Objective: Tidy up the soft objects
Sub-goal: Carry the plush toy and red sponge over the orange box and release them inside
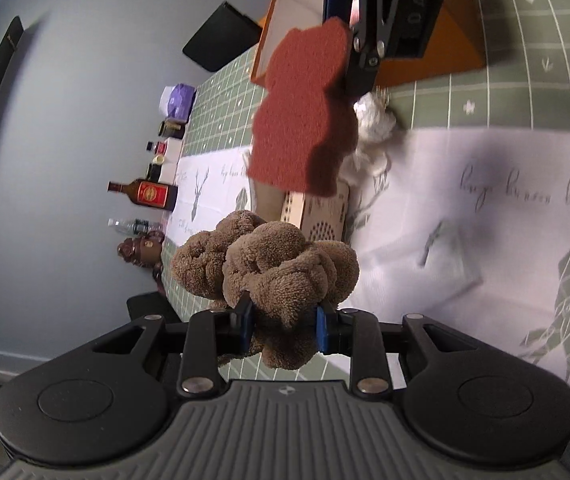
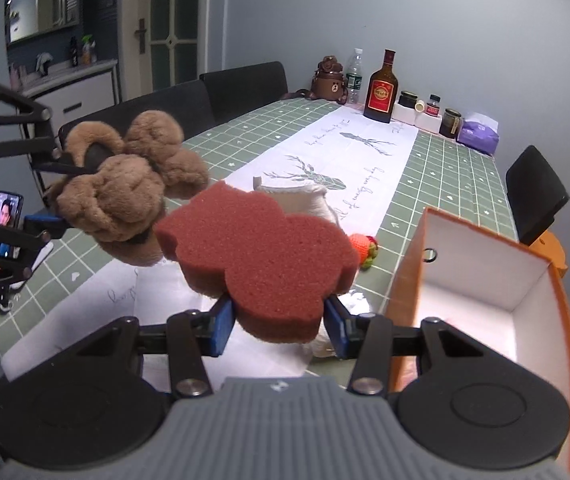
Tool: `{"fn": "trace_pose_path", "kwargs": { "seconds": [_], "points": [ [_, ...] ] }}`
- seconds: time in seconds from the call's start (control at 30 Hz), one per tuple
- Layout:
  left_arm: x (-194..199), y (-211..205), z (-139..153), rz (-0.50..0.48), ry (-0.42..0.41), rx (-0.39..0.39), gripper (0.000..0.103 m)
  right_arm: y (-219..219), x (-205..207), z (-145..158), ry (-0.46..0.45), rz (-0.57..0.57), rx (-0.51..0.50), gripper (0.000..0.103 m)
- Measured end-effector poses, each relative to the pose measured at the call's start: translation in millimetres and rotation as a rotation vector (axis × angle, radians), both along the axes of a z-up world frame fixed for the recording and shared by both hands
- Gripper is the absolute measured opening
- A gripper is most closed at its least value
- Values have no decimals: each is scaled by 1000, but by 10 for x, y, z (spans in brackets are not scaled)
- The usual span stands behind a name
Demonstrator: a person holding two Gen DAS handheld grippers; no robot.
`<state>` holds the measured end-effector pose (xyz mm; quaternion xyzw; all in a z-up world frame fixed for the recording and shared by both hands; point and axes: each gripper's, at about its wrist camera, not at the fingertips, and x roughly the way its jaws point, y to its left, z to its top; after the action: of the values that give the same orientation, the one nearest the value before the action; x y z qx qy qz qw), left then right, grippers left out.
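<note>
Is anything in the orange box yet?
No: in the right wrist view the orange box shows only bare white floor and walls.

Amber liquor bottle (image 2: pixel 381 90), clear water bottle (image 2: pixel 354 74), purple tissue pack (image 2: pixel 479 136), propped phone (image 2: pixel 5 220).

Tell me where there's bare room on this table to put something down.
The white runner lies bare between the cream pouch and the brown bottle. The orange box looks empty inside. It is crowded along the far wall and around the knitted toy beside the box.
</note>
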<state>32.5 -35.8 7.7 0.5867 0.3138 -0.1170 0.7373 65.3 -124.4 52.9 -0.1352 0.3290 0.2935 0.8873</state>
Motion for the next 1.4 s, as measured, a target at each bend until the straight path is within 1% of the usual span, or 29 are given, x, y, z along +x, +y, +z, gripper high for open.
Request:
{"fn": "trace_pose_path", "kwargs": {
  "seconds": [0.17,0.33,0.43,0.63,0.77,0.9,1.0,1.23,1.4],
  "points": [
    [225,-290,203,-44,7,-57,33,-166,142,227,24,-14,-40,48],
    [514,-512,274,-72,4,-87,33,-394,341,375,18,-77,-114,48],
    [700,-637,339,-74,-10,-132,33,-558,484,424,14,-127,-158,47],
    [1074,-907,423,-109,24,-203,33,-865,814,439,37,-202,-242,47],
    [1301,-1110,445,-128,71,-250,33,-1028,1056,386,61,-240,-287,47],
    [1546,-1289,366,-144,117,-252,33,-1125,1284,288,96,-256,-333,48],
    [1713,-1376,290,-152,147,-266,33,-1198,1415,197,119,-266,-349,48],
    [1983,-1558,33,-168,219,-277,33,-1330,1695,-107,182,-281,-382,48],
    [2133,-1624,-182,-177,296,-262,34,-1354,1827,-319,226,-260,-408,48]
  ]
}}
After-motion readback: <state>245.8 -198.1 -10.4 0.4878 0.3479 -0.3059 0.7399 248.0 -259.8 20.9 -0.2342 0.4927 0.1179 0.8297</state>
